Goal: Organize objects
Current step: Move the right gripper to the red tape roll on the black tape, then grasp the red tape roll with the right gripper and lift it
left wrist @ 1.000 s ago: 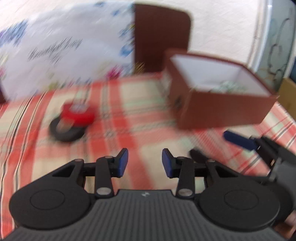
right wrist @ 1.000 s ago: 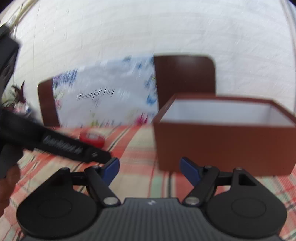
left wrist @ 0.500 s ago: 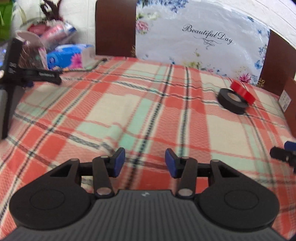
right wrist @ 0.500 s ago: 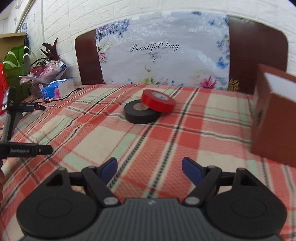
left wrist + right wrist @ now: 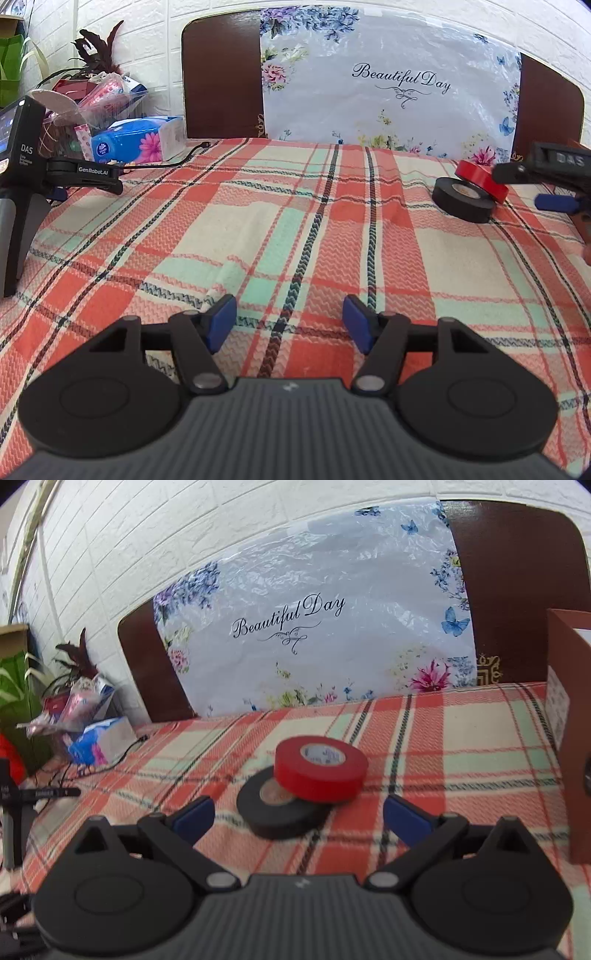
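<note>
My left gripper (image 5: 288, 319) hovers over bare plaid tablecloth (image 5: 258, 229), its jaws having just been opening to a middling gap with nothing between them. Far to the right lie the tape rolls: the red roll (image 5: 320, 768) rests tilted on the black roll (image 5: 282, 808). My right gripper (image 5: 299, 814) sits just near of them, jaws just spread wide, empty. A brown box (image 5: 570, 738) stands at right.

Both wrist views look low across the plaid tablecloth (image 5: 295, 229), sharing the tape rolls (image 5: 299, 786).
</note>
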{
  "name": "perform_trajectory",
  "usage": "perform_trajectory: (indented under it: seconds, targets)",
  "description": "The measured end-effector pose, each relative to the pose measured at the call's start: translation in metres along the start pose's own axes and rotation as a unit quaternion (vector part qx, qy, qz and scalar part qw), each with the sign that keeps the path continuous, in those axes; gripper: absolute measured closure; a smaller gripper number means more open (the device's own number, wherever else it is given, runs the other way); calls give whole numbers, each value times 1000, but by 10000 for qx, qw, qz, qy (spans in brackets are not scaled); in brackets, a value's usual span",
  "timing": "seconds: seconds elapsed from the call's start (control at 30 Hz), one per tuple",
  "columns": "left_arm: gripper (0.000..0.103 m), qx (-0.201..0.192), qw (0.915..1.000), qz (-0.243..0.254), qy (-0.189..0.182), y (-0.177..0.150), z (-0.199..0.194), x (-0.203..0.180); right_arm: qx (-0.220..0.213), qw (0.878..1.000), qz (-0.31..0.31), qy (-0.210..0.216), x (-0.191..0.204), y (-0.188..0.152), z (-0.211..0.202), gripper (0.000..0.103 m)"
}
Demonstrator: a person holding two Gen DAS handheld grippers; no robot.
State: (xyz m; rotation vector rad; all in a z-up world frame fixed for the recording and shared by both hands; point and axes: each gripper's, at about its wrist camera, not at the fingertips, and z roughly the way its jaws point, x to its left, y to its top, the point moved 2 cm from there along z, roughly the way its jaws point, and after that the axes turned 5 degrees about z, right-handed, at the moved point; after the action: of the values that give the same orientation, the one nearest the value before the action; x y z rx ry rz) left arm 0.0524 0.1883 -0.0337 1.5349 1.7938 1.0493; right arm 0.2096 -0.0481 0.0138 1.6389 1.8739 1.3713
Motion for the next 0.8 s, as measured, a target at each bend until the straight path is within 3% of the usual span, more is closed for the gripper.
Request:
perform_trajectory:
  seconds: [0.33,0.5,0.6,0.67,0.73,0.8]
  targets:
    - [32,-23,9999,-57,-113,-1,-1,2,-13,9986,-526,90,14,-1,26,0]
    - [31,-19,9999,-66,-129,-1,-1,1,-238,9971,-697,-202,14,13,43,0]
    - [30,-6,9999,-43,-139,-1,0,0,210,9983,-492,-232,1,21,68,0]
    - [29,-3,9999,-28,-134,-1,0,0,591,9982,16,-114,-16,25,83,0]
    - [29,5,9999,-12,-128,-1,0,0,495,9986,184,-54,-23,29,83,6]
    - [28,13,9999,20,-110,-1,1,-1,475,9987,158,-95,-23,29,84,22]
